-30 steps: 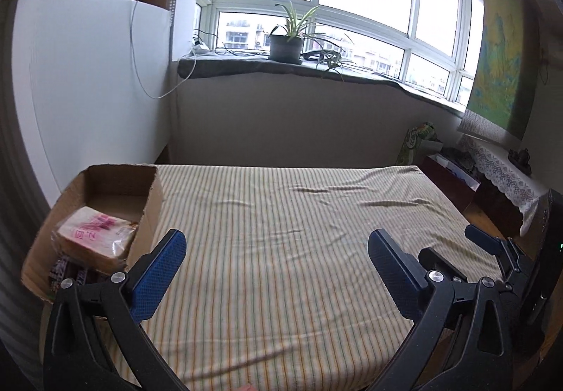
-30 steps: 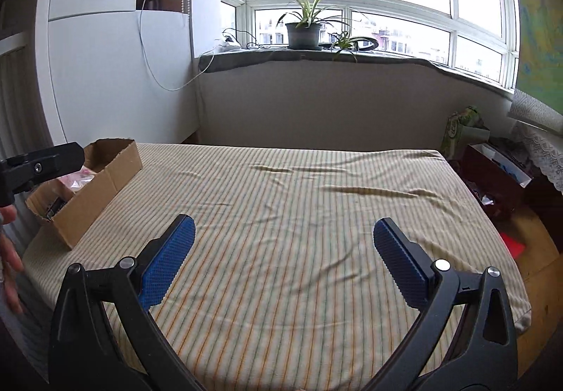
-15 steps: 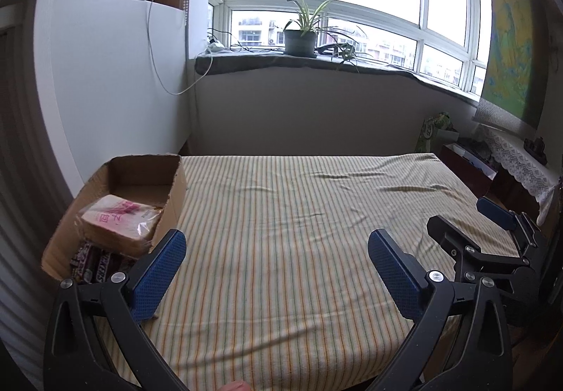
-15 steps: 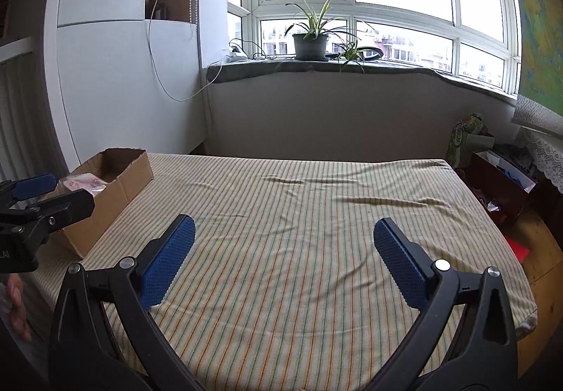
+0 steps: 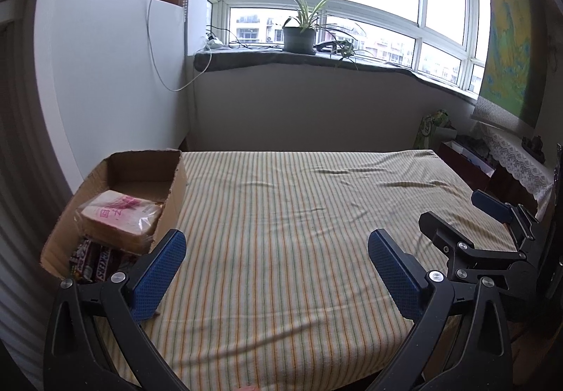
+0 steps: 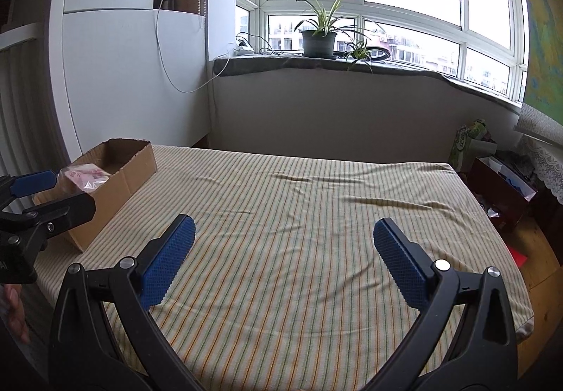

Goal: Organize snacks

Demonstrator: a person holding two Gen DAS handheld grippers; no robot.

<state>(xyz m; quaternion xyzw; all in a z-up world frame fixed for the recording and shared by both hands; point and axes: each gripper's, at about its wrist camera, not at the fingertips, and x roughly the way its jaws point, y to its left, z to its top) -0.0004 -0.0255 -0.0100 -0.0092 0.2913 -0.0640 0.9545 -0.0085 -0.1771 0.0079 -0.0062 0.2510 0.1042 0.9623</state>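
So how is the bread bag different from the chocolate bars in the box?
The bread bag is pale, clear-wrapped with pink print; the chocolate bars are dark brown with white lettering. The bread bag is bulkier and lies on top, partly covering the bars. Both sit inside the cardboard box.

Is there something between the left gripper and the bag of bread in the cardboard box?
Nothing visible blocks it. The left gripper is open and empty over the striped cloth. The bread bag lies uncovered on top in the open cardboard box, ahead and to the left; only the box's near side wall stands between them, so approach from above.
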